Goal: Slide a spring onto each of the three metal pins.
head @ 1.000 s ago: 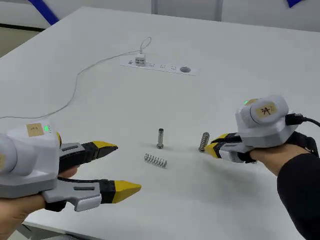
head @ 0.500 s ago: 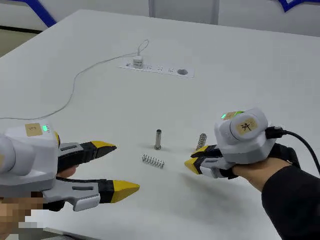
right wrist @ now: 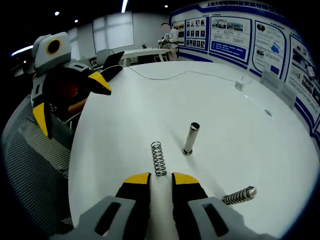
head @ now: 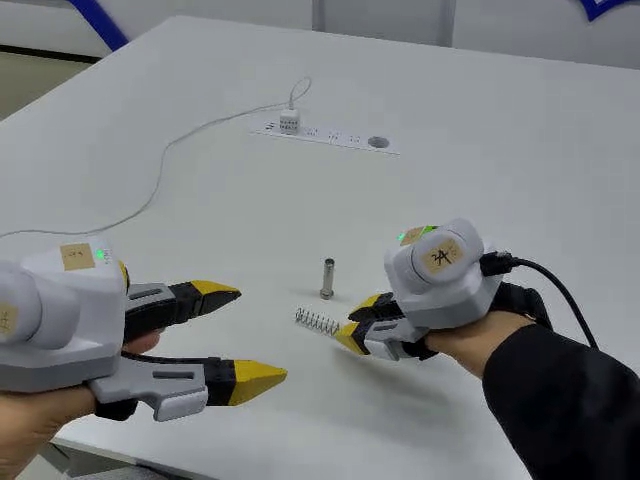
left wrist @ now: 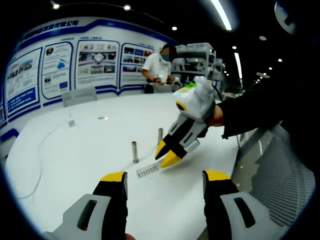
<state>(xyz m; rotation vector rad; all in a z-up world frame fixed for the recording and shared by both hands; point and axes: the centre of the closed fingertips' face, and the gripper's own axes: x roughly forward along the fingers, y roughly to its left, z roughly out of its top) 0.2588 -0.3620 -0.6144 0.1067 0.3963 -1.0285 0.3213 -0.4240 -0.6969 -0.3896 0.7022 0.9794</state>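
Now your right gripper [head: 352, 320] nears the loose spring [head: 316, 321].
It left the sprung pin [right wrist: 240, 195], jaws slightly parted; left gripper [head: 257, 334] gapes.

The pin [head: 327, 278] and spring [head: 316, 321] look like bright bare metal on a smooth, matt white table [head: 500, 130].

light: bright, even overhead | shadows: soft | gripper views: fisheye-warped | focus: sharp

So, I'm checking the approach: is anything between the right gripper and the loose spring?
Nothing visible: the right gripper points straight at the spring, bare table between them. The bare pin stands off to one side.
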